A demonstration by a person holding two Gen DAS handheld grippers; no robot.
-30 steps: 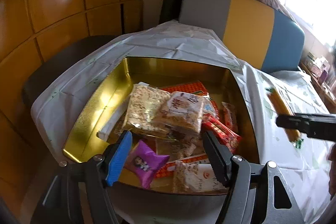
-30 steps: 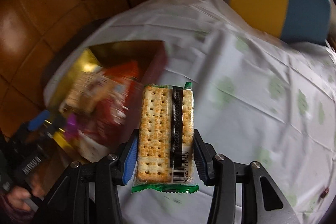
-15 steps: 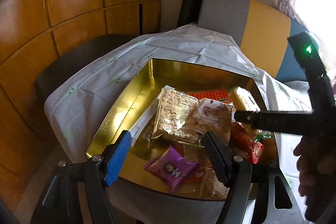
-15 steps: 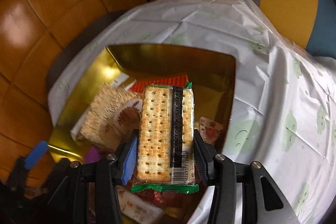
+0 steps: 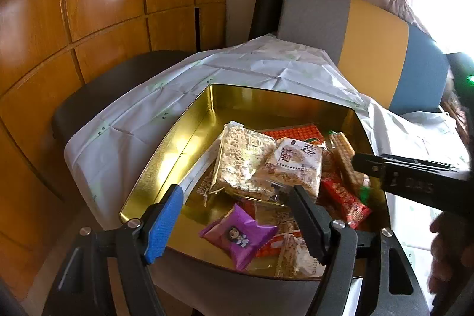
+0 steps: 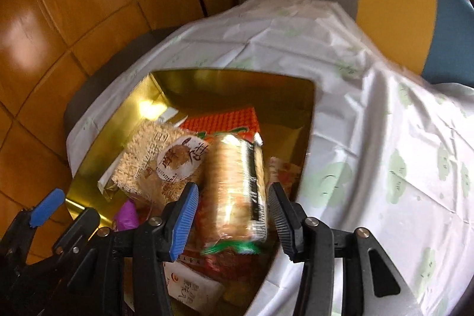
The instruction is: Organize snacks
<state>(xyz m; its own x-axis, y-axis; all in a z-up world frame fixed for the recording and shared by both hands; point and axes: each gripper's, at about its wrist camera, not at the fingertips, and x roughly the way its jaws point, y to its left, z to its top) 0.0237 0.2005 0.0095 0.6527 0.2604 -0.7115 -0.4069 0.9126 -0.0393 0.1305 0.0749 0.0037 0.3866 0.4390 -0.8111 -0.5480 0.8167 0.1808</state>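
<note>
Right wrist view: right gripper (image 6: 232, 216) jaws parted, cracker pack (image 6: 235, 191) apparently loose between them, long axis along fingers, over gold tin (image 6: 237, 85).

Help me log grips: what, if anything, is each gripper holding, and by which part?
Nothing, it seems. The cracker pack shows blurred between the right gripper's pads with gaps on both sides; the left gripper is open and empty.
</note>
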